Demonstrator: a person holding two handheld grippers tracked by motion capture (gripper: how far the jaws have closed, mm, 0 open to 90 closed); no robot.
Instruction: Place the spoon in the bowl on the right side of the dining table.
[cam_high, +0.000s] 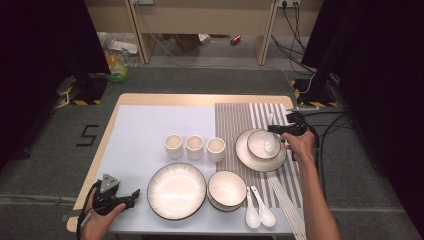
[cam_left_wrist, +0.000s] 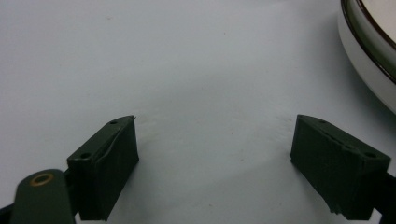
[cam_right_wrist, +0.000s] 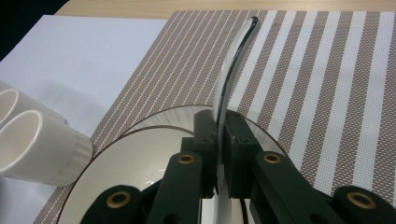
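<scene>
Holding a white spoon (cam_right_wrist: 232, 65) tight between its shut jaws, the right gripper (cam_high: 281, 129) sits at the far right side of the small bowl (cam_high: 263, 144). The bowl stands on a small plate (cam_high: 246, 154), and both rest on the striped mat (cam_high: 231, 120). In the high view the scoop end of the spoon lies inside the bowl, and the handle sticks out toward the far edge of the mat. I think the spoon is being put into this bowl, and that step looks almost finished. The gripper has not let go yet, so opening the jaws and pulling away is what comes next.

More work seems to be left. Two more spoons (cam_high: 259, 212) lie flat on the mat, nearer the person than the small bowl. A stack of bowls (cam_high: 227, 189) waits just left of them, and a big plate (cam_high: 176, 190) is further left. Three cups (cam_high: 194, 147) stand in a row to the left of the small bowl. None of these has a spoon yet.

The left gripper (cam_high: 125, 198) rests on the white table cover (cam_left_wrist: 187, 70), far from the small bowl and beside the big plate. Its jaws are wide apart with nothing between them.
</scene>
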